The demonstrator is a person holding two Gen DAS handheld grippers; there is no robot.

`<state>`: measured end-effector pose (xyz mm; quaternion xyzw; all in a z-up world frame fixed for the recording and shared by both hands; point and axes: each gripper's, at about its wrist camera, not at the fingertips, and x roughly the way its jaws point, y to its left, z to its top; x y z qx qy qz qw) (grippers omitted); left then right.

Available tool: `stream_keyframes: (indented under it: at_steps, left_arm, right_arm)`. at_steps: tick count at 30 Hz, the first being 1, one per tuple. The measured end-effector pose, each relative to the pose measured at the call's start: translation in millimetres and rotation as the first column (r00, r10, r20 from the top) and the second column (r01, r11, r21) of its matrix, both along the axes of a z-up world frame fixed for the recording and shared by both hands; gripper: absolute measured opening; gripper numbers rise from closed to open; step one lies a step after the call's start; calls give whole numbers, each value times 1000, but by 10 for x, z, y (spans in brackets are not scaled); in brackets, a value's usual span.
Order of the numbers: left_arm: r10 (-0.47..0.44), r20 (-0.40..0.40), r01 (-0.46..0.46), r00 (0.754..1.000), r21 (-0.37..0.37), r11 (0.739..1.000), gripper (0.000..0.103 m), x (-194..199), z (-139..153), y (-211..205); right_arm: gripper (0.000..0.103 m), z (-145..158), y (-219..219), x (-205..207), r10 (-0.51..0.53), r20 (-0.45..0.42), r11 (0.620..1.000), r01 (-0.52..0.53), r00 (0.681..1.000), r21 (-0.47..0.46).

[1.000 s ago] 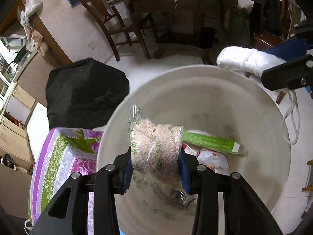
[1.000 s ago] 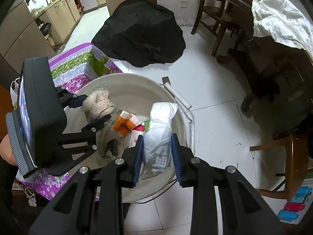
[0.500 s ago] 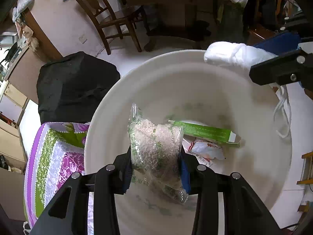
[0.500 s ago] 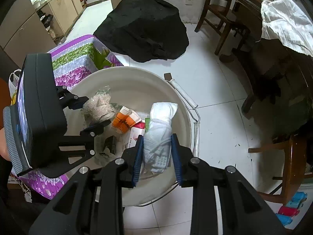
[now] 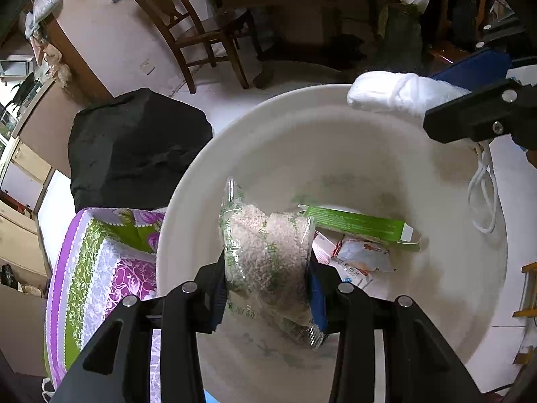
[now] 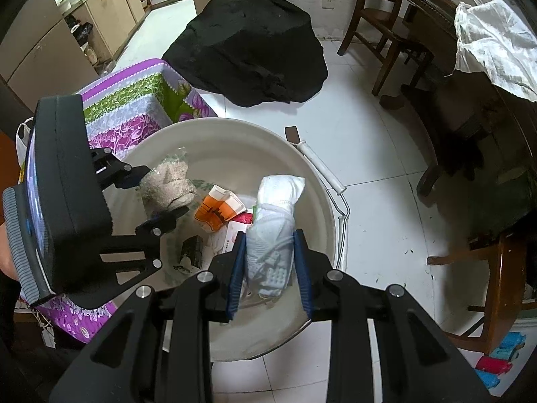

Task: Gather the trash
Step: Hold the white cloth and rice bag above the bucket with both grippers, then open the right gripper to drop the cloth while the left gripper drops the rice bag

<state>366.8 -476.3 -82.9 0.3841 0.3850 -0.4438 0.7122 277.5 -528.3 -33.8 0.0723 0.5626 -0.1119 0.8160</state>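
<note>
A large white bucket (image 5: 386, 147) (image 6: 235, 134) stands on the floor below both grippers. My left gripper (image 5: 266, 285) (image 6: 161, 198) is shut on a clear plastic bag of pale grains (image 5: 265, 245) (image 6: 167, 184), held over the bucket's inside. My right gripper (image 6: 270, 265) is shut on a rolled white bundle (image 6: 277, 215) (image 5: 396, 95), also above the bucket. On the bucket's bottom lie a green carton (image 5: 359, 225), an orange and white packet (image 6: 218, 210) (image 5: 362, 255) and other wrappers.
A purple and green flowered box (image 5: 100, 268) (image 6: 134, 100) stands against the bucket. A black bag (image 5: 134, 147) (image 6: 251, 43) lies on the white tile floor behind. Wooden chairs (image 5: 201, 33) (image 6: 386, 16) and a dark table (image 6: 470, 67) stand beyond. The bucket's wire handle (image 6: 335, 198) hangs at its right.
In both views the bucket has drifted a little, so both hands shifted slightly over it. Both grips stay as they were.
</note>
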Motion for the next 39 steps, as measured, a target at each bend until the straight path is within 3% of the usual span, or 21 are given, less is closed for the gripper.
stream_keyframes:
  at_steps: [15,16,18,19,39]
  left_arm:
    - [12,-20,-12,1000,20,1000,44,78,45,17]
    - [24,-21,-23,999,14,1000,46,98,58,16]
    - [47,-19,-48,999,-12,999,62,139,100,23]
    - [51,-11,-51,999,-20,998,64,143,116,27]
    - [46,17,-46,999,-18,999,64,65,109,49]
  right_arm:
    - [28,-22,45,116,35,-39,999,-35,999,0]
    - [31,-15,50,122,38,-36,999,-38,999,1]
    - [42,-6,52,117,36,-27,999,-36,999,-4]
    - [43,-2,52,115,35,-22,999,-35,999,-9]
    - [43,-138,56,82,24,-47,999,-25,999,-21]
